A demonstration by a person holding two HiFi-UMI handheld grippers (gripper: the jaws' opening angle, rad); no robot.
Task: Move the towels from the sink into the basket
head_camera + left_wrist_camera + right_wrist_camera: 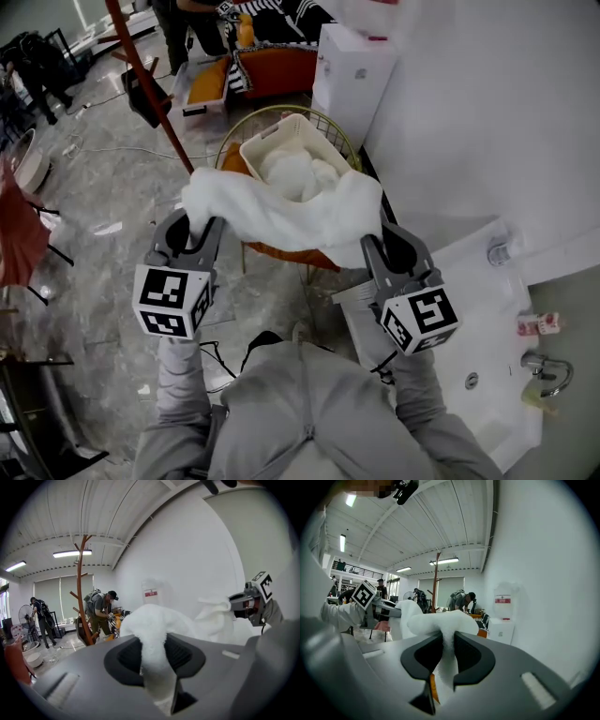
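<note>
A white towel (281, 217) hangs stretched between my two grippers, just in front of a cream basket (251, 150) that holds other white towels (298, 174). My left gripper (201, 223) is shut on the towel's left end, and the cloth (157, 653) bulges up between its jaws. My right gripper (373, 234) is shut on the right end, with the cloth (446, 644) pinched in its jaws. The basket rests on a round gold wire stand (330, 125) with an orange seat. The white sink counter (478, 319) lies to the right, behind my right gripper.
A tap (548, 367) and a drain (472, 380) mark the sink at the lower right. A white cabinet (352, 80) stands beyond the basket by the white wall. A wooden coat stand (145, 80) rises at the left, and people (99, 611) work farther back.
</note>
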